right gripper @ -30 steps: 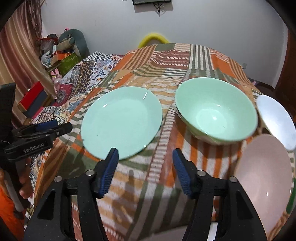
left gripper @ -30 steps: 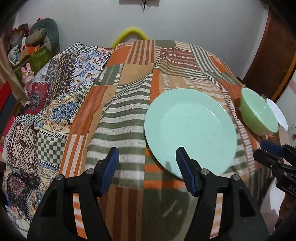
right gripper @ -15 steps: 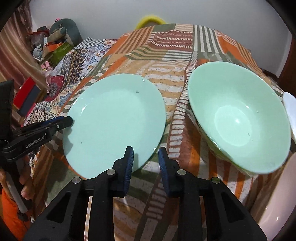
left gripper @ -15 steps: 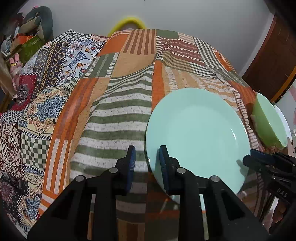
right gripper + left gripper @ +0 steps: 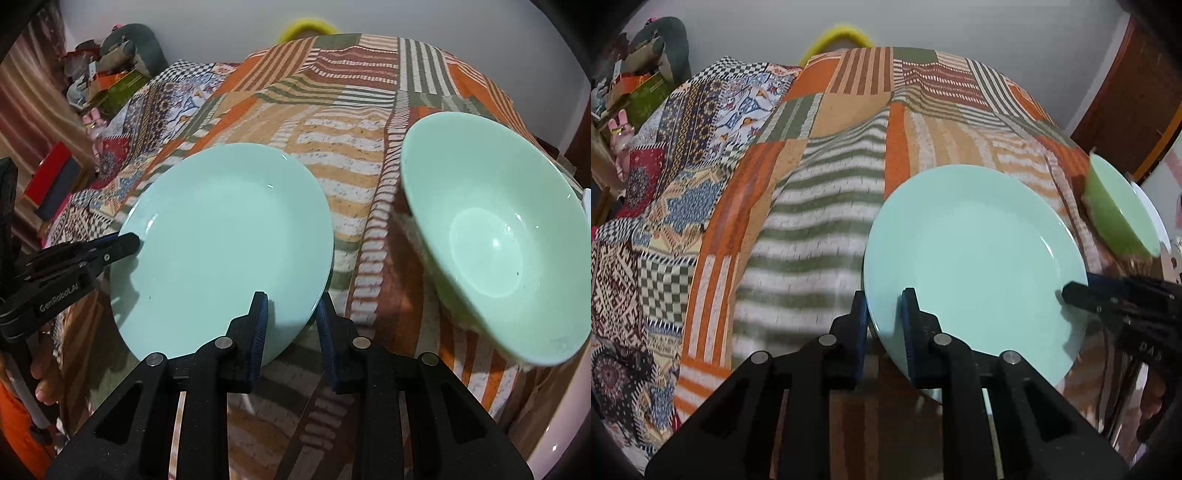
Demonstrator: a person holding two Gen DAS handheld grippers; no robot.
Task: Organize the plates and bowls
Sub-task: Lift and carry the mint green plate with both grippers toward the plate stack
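1. The left gripper (image 5: 884, 317) is closing its jaws on the left rim of the plate (image 5: 975, 251). The rim is between the pads and they seem to press on it. Only a short piece of the edge is inside, so I think the smooth glaze could slide out if this side is raised fast.
2. The plate is on the quilt (image 5: 820, 229), near its front edge, between the two grippers. The cloth is soft and has folds. If one side comes up before the other, the plate may tip and its low edge may drag on the fabric.
3. The right gripper (image 5: 291, 325) has its fingers close together on the front right rim of the plate, one pad above and one at the outer edge. If the two hands pull apart or twist against each other, one grip can slip and the plate can drop. Whether the plate has left the cloth I cannot tell.
4. The bowl (image 5: 491, 243) stands just to the right of the plate, not touching it. A swing of the plate to that side could knock the bowl's rim, and both pieces might chip.
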